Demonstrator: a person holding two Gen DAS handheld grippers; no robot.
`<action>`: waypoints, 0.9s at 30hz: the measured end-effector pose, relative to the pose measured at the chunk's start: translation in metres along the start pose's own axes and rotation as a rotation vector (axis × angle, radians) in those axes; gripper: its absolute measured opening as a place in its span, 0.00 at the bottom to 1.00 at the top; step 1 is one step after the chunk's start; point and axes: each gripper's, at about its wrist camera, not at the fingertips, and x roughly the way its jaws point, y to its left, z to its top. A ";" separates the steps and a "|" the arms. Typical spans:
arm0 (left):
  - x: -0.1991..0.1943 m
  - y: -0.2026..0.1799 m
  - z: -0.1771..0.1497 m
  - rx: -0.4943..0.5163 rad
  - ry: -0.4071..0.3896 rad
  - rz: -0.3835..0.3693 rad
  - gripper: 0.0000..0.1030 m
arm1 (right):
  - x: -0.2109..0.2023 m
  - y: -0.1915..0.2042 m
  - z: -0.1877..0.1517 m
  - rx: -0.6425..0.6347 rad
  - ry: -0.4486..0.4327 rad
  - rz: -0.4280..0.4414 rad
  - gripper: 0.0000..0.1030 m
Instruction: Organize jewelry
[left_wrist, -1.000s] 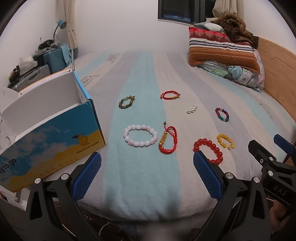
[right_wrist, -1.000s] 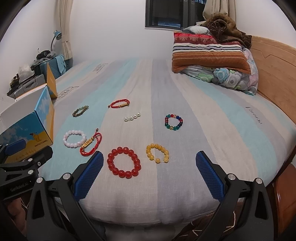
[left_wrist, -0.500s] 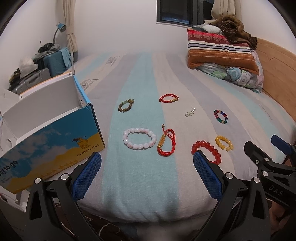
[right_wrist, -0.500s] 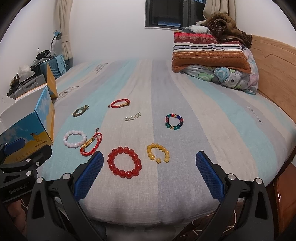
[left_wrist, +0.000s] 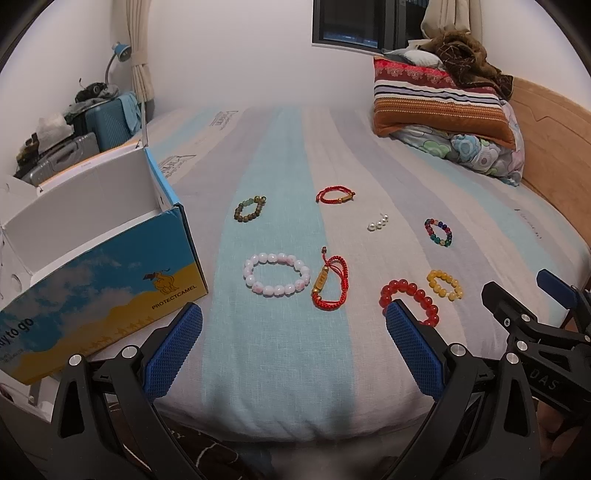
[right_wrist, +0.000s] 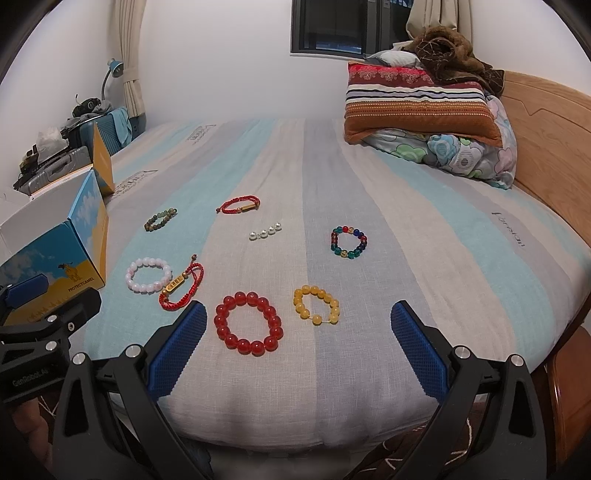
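Several bracelets lie on the striped bedsheet: a pink bead bracelet (left_wrist: 276, 273), a red cord bracelet with a gold charm (left_wrist: 328, 283), a red bead bracelet (right_wrist: 248, 322), a yellow bead bracelet (right_wrist: 316, 304), a multicolour one (right_wrist: 349, 242), a green-brown one (left_wrist: 250, 208), a thin red cord one (left_wrist: 335, 194) and a short row of pearls (right_wrist: 265, 232). My left gripper (left_wrist: 294, 349) is open and empty, low at the bed's front edge before the pink bracelet. My right gripper (right_wrist: 298, 345) is open and empty, just short of the red and yellow bracelets.
An open blue-and-yellow cardboard box (left_wrist: 92, 258) stands on the bed at the left. Stacked pillows and a blanket (right_wrist: 421, 107) sit at the far right by the wooden headboard (right_wrist: 546, 122). Suitcases and clutter (left_wrist: 74, 136) stand beyond the bed's left side.
The left wrist view has pulled back and risen slightly, so the bracelets sit a little lower and farther. The right gripper has barely moved. Both stay open.
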 end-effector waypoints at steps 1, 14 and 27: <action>0.000 0.000 0.000 0.003 -0.001 0.004 0.94 | 0.000 0.000 0.000 0.000 0.000 0.000 0.93; -0.002 0.001 0.001 0.001 -0.007 0.006 0.94 | 0.003 0.000 -0.001 -0.003 0.004 -0.009 0.93; -0.001 0.002 0.000 -0.009 -0.006 -0.009 0.94 | 0.004 0.000 0.000 -0.005 0.003 -0.011 0.93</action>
